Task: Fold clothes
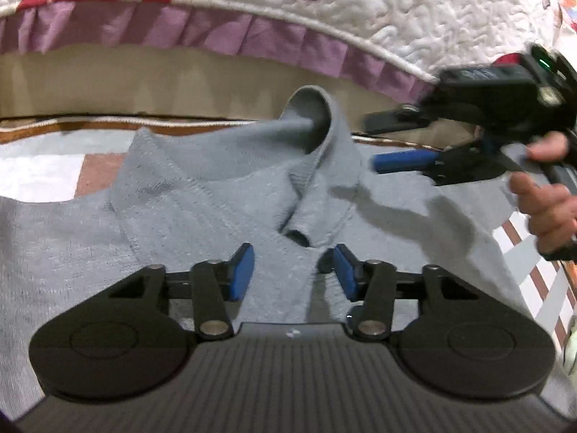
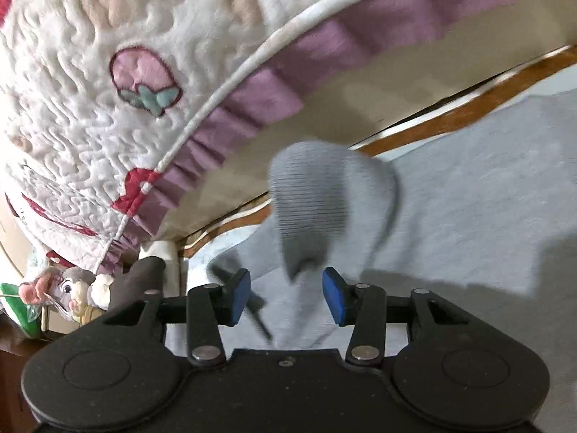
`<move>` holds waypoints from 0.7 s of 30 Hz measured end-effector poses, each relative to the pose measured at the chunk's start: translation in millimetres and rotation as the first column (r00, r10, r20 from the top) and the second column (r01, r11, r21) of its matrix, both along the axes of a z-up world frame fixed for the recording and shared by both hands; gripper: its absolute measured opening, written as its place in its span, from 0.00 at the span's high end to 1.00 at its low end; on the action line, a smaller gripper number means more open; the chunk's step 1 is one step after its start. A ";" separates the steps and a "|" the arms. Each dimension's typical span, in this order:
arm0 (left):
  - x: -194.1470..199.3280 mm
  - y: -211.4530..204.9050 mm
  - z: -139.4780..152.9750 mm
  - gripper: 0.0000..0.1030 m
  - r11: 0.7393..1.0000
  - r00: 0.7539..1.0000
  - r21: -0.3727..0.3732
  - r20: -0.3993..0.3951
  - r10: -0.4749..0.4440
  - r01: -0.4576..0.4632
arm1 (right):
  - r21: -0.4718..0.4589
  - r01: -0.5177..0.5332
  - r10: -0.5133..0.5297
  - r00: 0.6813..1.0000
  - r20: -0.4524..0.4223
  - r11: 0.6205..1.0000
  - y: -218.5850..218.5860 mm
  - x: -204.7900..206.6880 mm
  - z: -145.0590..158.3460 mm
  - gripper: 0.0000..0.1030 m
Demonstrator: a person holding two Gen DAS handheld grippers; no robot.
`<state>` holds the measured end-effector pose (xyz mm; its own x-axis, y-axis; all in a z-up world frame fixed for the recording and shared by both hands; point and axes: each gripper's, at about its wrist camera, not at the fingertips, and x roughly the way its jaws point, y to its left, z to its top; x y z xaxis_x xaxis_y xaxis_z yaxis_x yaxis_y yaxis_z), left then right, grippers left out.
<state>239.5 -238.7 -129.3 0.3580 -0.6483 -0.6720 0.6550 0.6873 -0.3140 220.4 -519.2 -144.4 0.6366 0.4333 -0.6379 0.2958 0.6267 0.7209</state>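
Lying spread on a patterned mat on the floor, just near of a bed draped in a white quilt (image 1: 414, 18), the grey sweater (image 1: 216, 209) looks soft, limp and light, likely to sag and slide wherever unsupported, so a seam, hem or ribbed cuff seems the firmest place to pinch. The left tool (image 1: 294, 270) hovers released over the knit, nothing between its pads. The right tool (image 2: 286, 296) is released too, its ribbed cuff (image 2: 310, 195) standing ahead of the jaws, untouched. Only the left view shows the whole neckline and the person's hand (image 1: 548, 198); only the right view shows a stuffed toy (image 2: 72, 296) at the far left.
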 end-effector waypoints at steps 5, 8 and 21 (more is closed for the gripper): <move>-2.3 9.0 7.9 0.81 0.999 0.998 -0.011 0.023 0.052 -0.052 | -0.145 -0.056 0.045 0.996 -0.078 0.988 30.9 36.8 -0.2 0.40; 0.9 23.5 -3.1 0.81 0.998 0.998 -0.012 -0.019 0.060 -0.060 | -0.193 -0.011 -0.011 0.994 -0.113 0.981 34.2 48.6 -16.7 0.39; 19.4 45.2 0.9 0.81 0.984 0.992 -0.163 -0.110 0.054 -0.072 | 0.363 0.012 -0.118 0.955 0.271 0.932 -29.1 -49.8 -27.6 0.94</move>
<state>258.9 -193.5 -128.3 0.3355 -0.7327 -0.5921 0.5695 0.6584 -0.4921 170.7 -548.3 -171.9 0.8019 0.5479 -0.2383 0.0767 0.3012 0.9505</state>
